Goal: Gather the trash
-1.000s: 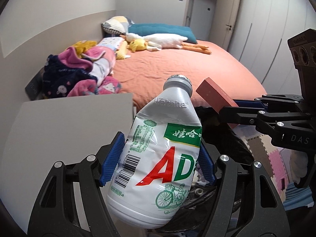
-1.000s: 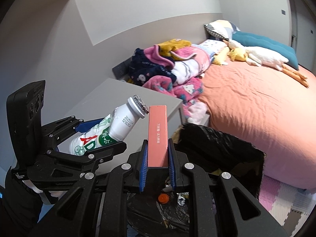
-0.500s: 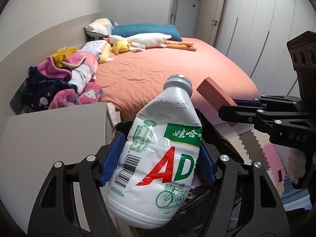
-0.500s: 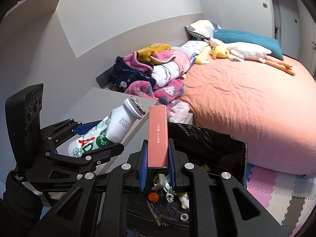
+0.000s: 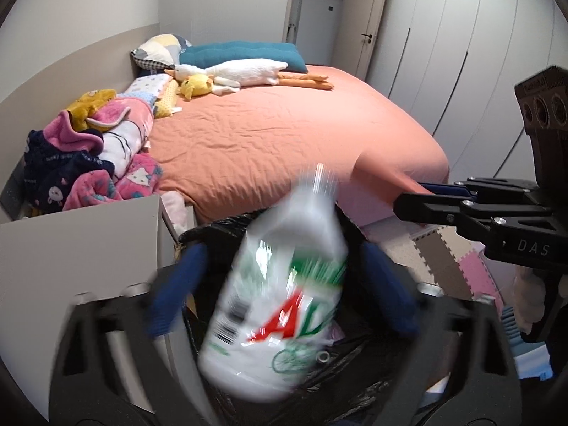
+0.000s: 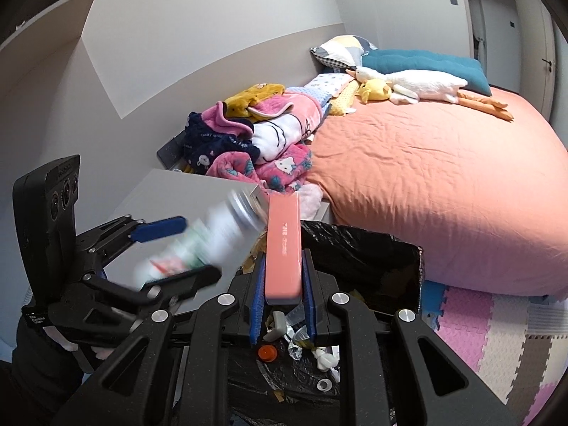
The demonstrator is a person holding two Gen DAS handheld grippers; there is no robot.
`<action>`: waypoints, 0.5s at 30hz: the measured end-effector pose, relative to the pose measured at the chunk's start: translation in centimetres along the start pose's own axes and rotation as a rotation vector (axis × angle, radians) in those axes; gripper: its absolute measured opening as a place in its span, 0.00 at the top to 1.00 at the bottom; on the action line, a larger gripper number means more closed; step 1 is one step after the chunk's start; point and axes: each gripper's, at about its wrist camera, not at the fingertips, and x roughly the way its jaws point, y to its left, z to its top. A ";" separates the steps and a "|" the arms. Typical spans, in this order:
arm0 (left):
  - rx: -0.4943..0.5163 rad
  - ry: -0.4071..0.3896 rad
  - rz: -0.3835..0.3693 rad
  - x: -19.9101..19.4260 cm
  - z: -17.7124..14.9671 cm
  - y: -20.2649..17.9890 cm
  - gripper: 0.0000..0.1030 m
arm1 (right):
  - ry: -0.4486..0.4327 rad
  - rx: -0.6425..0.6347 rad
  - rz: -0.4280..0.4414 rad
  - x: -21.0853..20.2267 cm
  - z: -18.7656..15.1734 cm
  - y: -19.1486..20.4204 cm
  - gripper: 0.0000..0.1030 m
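A white AD drink bottle [image 5: 280, 301] is a falling blur between the blue pads [image 5: 177, 284] of my left gripper [image 5: 282, 284]. Those jaws are opening wide and no longer touch the bottle. Below it gapes the bin with a black bag [image 5: 213, 234]. In the right wrist view, a pink box [image 6: 284, 241] stands upright inside my right gripper [image 6: 284, 259]. Its jaws are opening, with a thin gap on each side of the box. Under them the bin [image 6: 372, 248] holds several scraps and an orange cap [image 6: 267, 353]. My left gripper [image 6: 177, 252] and the bottle [image 6: 198, 245] are to the left.
A grey bedside cabinet [image 5: 71, 248] stands left of the bin. Behind the bin is a bed with an orange sheet [image 6: 426, 177], a heap of clothes [image 6: 255, 142] and a plush goose [image 5: 241, 71]. Foam floor mats [image 6: 497, 337] lie to the right, below wardrobe doors [image 5: 443, 53].
My left jaws have sprung wide and the bottle, held firmly before, now drops out blurred. My right pads have eased off the pink box. Both views have swung toward the bed.
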 end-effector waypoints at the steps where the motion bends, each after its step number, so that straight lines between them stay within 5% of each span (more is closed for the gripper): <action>1: 0.008 -0.017 0.009 -0.2 0.1 -0.1 0.06 | -0.013 0.004 -0.006 -0.3 0.1 -0.1 0.59; 2: 0.016 -0.025 0.016 -0.4 0.3 -0.2 0.06 | -0.026 0.008 -0.019 -0.5 0.2 -0.2 0.46; 4: 0.032 -0.026 0.042 -0.4 0.5 -0.4 0.06 | -0.045 0.010 -0.033 -0.9 0.2 -0.2 0.38; 15: 0.010 -0.049 0.066 -0.5 1.1 -0.4 0.06 | -0.056 -0.008 -0.047 -1.0 0.3 -0.6 0.37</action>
